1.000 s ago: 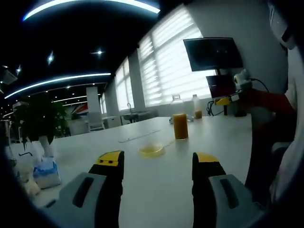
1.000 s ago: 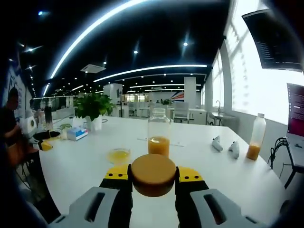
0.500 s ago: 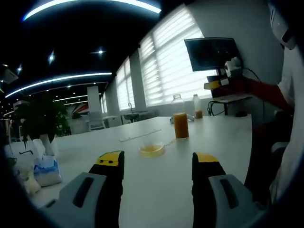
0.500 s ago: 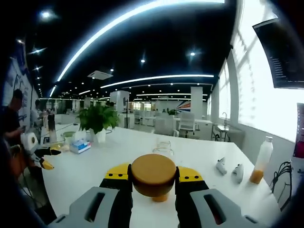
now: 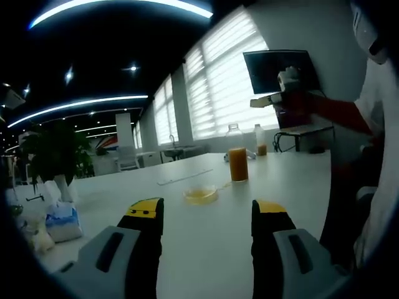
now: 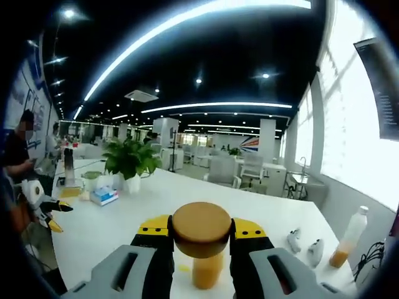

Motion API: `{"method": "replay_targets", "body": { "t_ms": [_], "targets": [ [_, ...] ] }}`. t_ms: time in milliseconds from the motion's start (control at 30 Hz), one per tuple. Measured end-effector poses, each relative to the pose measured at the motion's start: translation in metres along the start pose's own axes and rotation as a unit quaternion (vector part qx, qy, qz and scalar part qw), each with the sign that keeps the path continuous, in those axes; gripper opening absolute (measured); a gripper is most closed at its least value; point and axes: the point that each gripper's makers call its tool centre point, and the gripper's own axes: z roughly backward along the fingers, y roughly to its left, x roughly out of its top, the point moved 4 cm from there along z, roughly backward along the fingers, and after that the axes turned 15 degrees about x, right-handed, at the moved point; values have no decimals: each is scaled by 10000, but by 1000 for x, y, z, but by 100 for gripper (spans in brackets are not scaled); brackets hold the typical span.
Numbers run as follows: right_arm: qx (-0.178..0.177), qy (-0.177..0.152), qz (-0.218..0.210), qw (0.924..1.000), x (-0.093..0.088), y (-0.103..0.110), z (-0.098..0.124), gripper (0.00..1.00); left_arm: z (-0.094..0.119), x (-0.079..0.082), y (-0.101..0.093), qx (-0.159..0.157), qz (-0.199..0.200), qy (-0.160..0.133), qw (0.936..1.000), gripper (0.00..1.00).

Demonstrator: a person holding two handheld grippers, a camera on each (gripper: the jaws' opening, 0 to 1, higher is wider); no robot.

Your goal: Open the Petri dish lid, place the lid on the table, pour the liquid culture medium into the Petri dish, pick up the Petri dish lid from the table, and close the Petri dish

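In the left gripper view a Petri dish (image 5: 201, 195) with yellow liquid in it sits on the white table (image 5: 206, 249). Beyond it stands a clear bottle (image 5: 236, 161), half full of orange liquid. My left gripper (image 5: 206, 212) is open and low over the table, short of the dish. My right gripper (image 5: 274, 94) is raised high at the upper right on a red-sleeved arm. In the right gripper view my right gripper (image 6: 201, 224) is shut on a round brown cap (image 6: 201, 233). The orange liquid of the bottle (image 6: 207, 272) shows just below the cap.
A small bottle (image 5: 259, 139) and a monitor (image 5: 277, 68) are at the table's far side. A potted plant (image 5: 53, 156) and a tissue pack (image 5: 62, 221) sit at the left. A thin clear strip (image 5: 184, 178) lies behind the dish. A person (image 6: 19, 152) stands at the left.
My right gripper has risen with the brown cap, so the bottle has sunk low in its view. The left gripper has stayed still and open.
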Motion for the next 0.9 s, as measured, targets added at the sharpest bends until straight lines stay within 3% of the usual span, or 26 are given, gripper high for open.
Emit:
{"method": "replay_targets", "body": {
  "t_ms": [500, 900],
  "targets": [
    [91, 211, -127, 9997, -3, -21, -50, 30, 4, 3, 5, 88, -23, -28, 10000, 48],
    [105, 534, -313, 9980, -26, -40, -76, 30, 3, 0, 9, 177, 52, -6, 9998, 48]
  ]
}}
